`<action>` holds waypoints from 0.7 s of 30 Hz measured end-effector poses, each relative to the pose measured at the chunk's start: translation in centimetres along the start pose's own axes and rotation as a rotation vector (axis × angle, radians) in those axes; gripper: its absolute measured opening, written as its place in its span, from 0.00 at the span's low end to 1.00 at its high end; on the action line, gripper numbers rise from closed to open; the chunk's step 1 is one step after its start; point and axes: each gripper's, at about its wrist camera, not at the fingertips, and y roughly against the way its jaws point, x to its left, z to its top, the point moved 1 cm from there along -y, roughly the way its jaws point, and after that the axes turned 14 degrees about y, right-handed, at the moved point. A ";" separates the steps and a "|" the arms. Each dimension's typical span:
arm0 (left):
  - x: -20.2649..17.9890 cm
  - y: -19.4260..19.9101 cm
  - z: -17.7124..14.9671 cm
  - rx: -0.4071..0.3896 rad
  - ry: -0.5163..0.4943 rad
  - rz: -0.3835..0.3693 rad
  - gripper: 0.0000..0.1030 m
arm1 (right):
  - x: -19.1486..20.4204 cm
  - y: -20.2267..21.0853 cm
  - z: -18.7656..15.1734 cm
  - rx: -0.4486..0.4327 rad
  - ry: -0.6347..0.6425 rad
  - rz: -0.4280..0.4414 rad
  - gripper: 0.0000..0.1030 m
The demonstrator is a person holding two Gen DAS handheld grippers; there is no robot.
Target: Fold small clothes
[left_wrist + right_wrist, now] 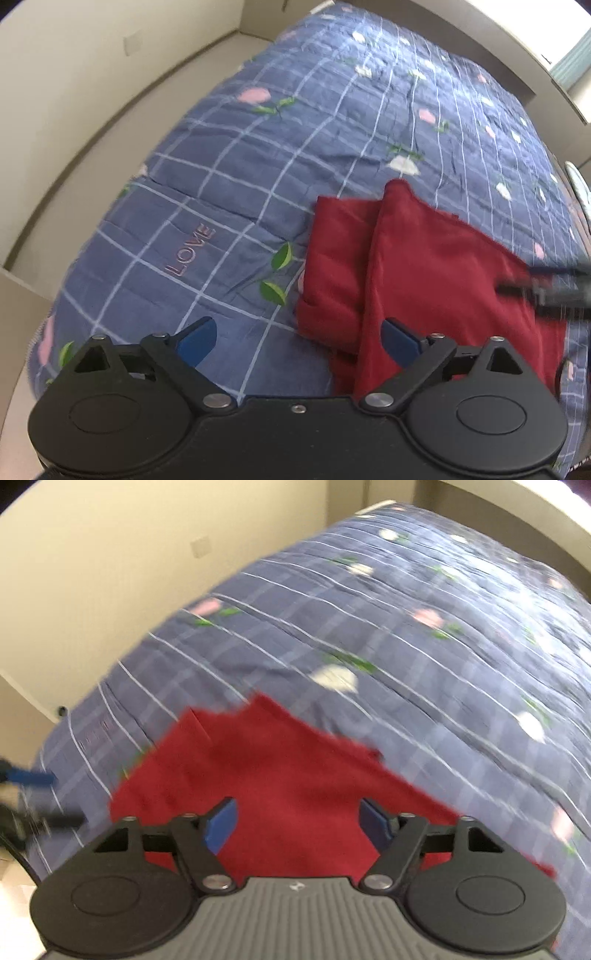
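A red garment point(436, 269) is lying on the bed's blue checked quilt point(258, 155), sitting in the lower right of the left wrist view and the lower centre of the right wrist view. It is lying with one panel lapped over another, a long crease running from its upper corner down toward the bottom of the frame, so it is probably partway through its folds and is resting flat so that the next fold can be made against the quilt.

The left gripper point(299, 338) is standing released, its blue pads spread wide; one pad is showing over the bare quilt and the other over the garment's near left edge, with nothing pinched between them. It is likely being lined up on that edge to take hold of it.

The right gripper point(299, 821) is also standing unclenched, though narrower, and its pads are hovering over the red cloth without pressing on it. Both views are blurring, the right one more. In the left wrist view the right gripper is appearing as a dark smear at the right edge, beside the garment's far side, which suggests each one is working an opposite edge.
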 end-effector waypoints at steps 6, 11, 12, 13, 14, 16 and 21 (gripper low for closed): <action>0.9 -2.6 0.3 0.062 -0.051 -0.085 0.87 | 1.3 -3.1 5.2 -0.030 0.049 0.087 0.46; 1.6 -4.1 1.3 0.083 -0.019 -0.118 0.65 | 3.6 -5.7 7.3 0.004 0.088 0.170 0.45; 1.9 -4.6 1.5 0.094 -0.008 -0.124 0.56 | 4.0 -6.1 7.5 0.013 0.096 0.184 0.45; 2.1 -5.1 1.6 0.112 0.005 -0.131 0.52 | 4.4 -6.6 7.8 0.022 0.104 0.196 0.45; 2.3 -5.5 1.7 0.130 0.018 -0.141 0.48 | 4.7 -7.1 8.0 0.031 0.113 0.206 0.47; 2.4 -5.7 1.8 0.144 0.032 -0.167 0.48 | 5.2 -8.2 8.3 0.055 0.123 0.229 0.49; 2.0 -5.9 1.9 0.161 0.043 -0.210 0.47 | 6.4 -10.3 9.0 0.107 0.150 0.256 0.48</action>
